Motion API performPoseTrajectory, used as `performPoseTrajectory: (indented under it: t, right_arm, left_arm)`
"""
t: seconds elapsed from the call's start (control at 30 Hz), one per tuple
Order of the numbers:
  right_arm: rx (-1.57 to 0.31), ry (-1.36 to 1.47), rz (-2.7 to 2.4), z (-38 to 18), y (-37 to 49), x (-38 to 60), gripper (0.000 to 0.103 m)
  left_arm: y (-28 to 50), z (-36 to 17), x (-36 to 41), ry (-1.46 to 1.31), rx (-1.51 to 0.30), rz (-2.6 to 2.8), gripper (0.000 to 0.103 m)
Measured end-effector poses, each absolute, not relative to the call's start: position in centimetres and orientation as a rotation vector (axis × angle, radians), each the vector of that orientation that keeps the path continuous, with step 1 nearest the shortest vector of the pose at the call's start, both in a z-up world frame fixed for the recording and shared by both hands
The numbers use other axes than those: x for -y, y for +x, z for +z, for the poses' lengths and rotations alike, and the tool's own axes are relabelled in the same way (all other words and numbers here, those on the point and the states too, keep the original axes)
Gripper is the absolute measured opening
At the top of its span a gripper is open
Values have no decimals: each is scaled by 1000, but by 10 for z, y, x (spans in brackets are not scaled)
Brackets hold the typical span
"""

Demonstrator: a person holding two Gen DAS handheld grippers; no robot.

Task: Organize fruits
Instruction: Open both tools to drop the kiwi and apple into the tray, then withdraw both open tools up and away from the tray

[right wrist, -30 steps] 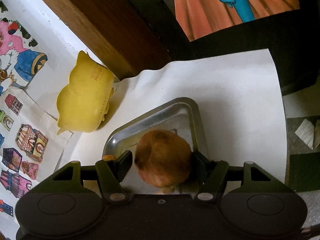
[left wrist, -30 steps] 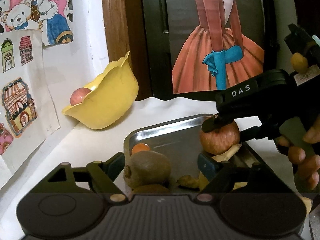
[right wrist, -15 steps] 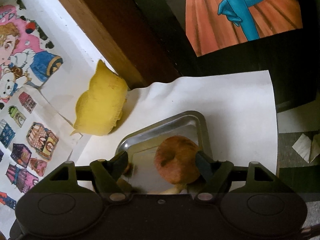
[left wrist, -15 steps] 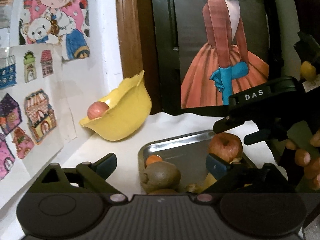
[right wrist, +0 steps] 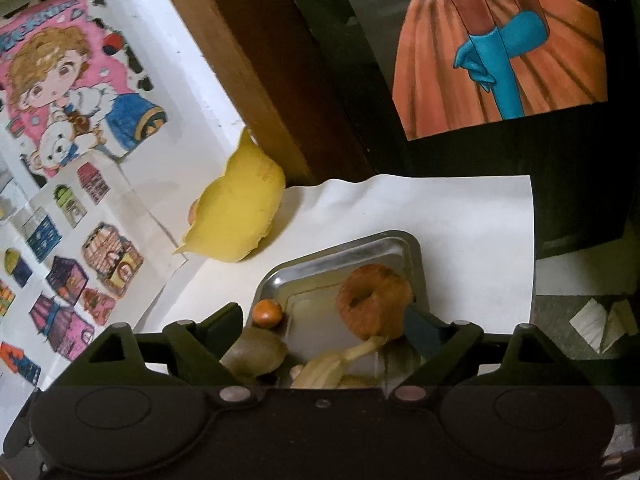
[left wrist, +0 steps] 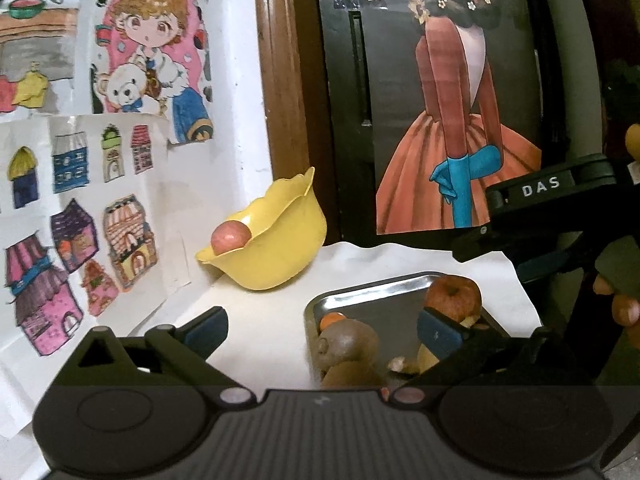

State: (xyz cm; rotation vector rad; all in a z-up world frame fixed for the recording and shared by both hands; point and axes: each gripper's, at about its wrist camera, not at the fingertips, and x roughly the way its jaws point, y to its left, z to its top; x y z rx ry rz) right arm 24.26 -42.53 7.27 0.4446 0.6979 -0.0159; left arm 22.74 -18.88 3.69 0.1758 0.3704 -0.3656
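Right wrist view shows the right hand-held gripper (right wrist: 324,316) spread wide over the apple (right wrist: 374,302) resting in the tray (right wrist: 412,246), while the left hand-held gripper (left wrist: 322,326) also gapes empty.

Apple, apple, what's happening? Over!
Both grippers open, empty. Apple in steel tray, against right gripper's finger. Yellow bowl holds one fruit. Path clear.

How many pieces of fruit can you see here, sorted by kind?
Apples: 2, one on the tray, one in the yellow bowl
Kiwis: 2
Small orange fruit: 1
Banana: 1, partly hidden
Total: 6
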Motion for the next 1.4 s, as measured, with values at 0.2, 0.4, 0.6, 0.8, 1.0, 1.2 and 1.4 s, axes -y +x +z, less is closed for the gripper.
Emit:
performPoseTrajectory:
  t: [0.2, 0.4, 0.6, 0.8, 1.0, 1.2, 1.4]
  right_arm:
    - [-673, 402, 5, 86, 214, 411, 95]
    - [-651, 383, 15, 97, 185, 399, 102]
    - [-638, 362, 26, 106, 165, 388, 102]
    - [-611, 327, 25, 112, 150, 378, 102]
    - [-563, 326, -4, 113, 131, 375, 102]
    - [-498, 311, -43, 105, 106, 364, 102]
    - [-363, 152, -49, 105, 74, 330, 102]
  left_arm:
    - [205, 46, 172, 158, -352, -354, 103]
    - [182, 53, 158, 141, -338, -348, 103]
    - [164, 58, 144, 122, -325, -345, 103]
    - [154, 63, 133, 99, -314, -332, 103]
    - [144, 63, 121, 71, -310, -320, 103]
    - [135, 63, 106, 40, -302, -294, 103]
    - [120, 63, 93, 41, -283, -232, 103]
